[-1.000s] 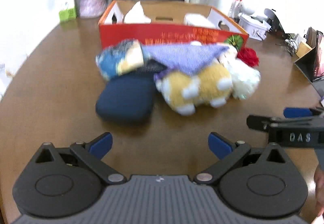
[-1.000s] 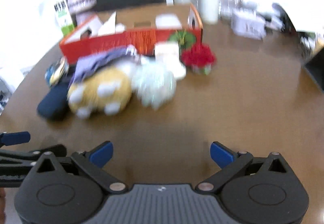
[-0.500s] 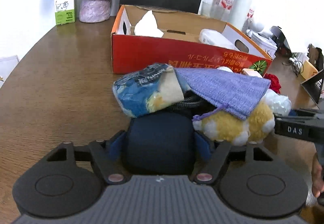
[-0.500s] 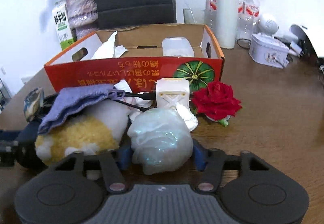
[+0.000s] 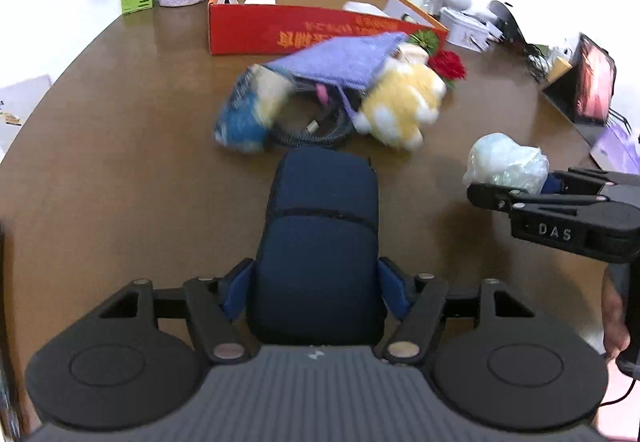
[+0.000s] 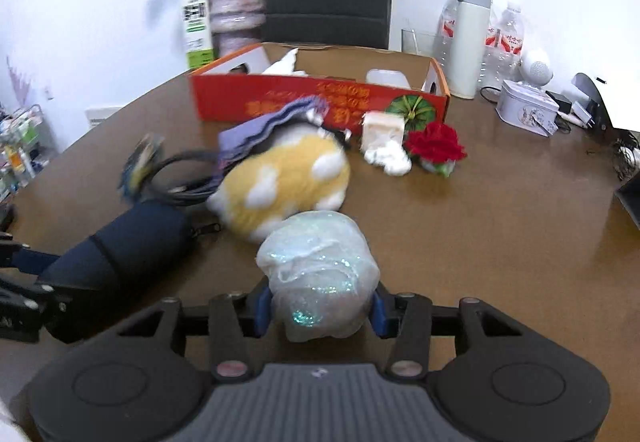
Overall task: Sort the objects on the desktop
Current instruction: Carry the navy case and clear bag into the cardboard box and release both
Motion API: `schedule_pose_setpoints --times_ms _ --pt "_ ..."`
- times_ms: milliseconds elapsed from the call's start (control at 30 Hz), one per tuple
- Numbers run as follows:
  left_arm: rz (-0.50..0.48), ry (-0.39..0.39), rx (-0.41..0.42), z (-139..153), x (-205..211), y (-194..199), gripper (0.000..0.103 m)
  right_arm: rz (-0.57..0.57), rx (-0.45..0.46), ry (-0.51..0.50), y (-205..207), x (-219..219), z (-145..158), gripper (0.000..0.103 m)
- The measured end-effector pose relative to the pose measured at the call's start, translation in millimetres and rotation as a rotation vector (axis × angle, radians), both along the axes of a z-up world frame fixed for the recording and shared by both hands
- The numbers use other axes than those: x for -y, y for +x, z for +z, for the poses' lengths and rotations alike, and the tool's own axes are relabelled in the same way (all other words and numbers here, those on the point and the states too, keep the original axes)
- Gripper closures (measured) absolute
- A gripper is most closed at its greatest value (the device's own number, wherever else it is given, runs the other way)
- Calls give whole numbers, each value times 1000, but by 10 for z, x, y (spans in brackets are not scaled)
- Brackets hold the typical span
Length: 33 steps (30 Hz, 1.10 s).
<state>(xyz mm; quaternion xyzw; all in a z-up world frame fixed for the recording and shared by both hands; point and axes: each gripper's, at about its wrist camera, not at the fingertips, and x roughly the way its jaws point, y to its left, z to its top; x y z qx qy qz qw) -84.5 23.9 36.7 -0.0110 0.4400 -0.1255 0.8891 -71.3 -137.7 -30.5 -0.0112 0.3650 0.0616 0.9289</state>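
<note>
the navy pouch (image 5: pixel 320 242) sits clamped in my left gripper (image 5: pixel 318 292), the glittery plastic bundle (image 6: pixel 318 274) in my right gripper (image 6: pixel 320 312); beyond lie the yellow plush (image 6: pixel 280 182) and red box (image 6: pixel 320 98) on the table (image 6: pixel 520 222).

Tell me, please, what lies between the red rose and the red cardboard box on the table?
In the right wrist view, a white charger block stands between the red rose and the red cardboard box, with a crumpled white tissue just before it.

Red box (image 6: pixel 320 100): near side was blocked by plush toy (image 6: pixel 286 184), purple cloth (image 6: pixel 272 124), cable (image 6: pixel 180 178), rose (image 6: pixel 436 146); bare table (image 6: pixel 500 222) lay right of these.
</note>
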Motion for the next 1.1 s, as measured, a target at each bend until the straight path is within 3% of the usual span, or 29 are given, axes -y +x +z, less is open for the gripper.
schedule_pose_setpoints --times_ms 133,200,300,333,400,433,467,600,700,900,1000,1100 --pt "-18 -17 0 -59 57 -142 26 2 -14 33 -326 9 -114 52" --pt "-20 -40 33 -96 73 -112 19 -2 19 46 -422 15 -123 40" --pt "9 -39 70 -147 117 27 16 -13 40 74 -428 8 -130 37" --pt "5 -25 79 -155 153 74 17 -14 36 76 -412 -4 -137 37" --pt "-1 -4 108 -159 215 85 35 3 30 61 -408 -44 -158 39" --pt "-3 4 119 -148 236 67 37 12 32 48 -411 -73 -161 43" --pt "1 0 127 -134 230 23 39 19 36 41 -423 -88 -161 54" --pt "-36 -56 173 73 203 -241 41 36 88 64 -456 -73 29 56" --pt "-11 -124 218 300 94 -209 41 36 144 99 -391 20 304 56" --pt "28 -179 293 869 -109 676 41 13 198 121 434 289 951 55" --pt "26 -179 293 1157 -76 1444 41 2 219 126 1064 375 1261 55" --pt "17 -104 292 1247 74 2310 41 -6 149 165 1914 404 1446 55"
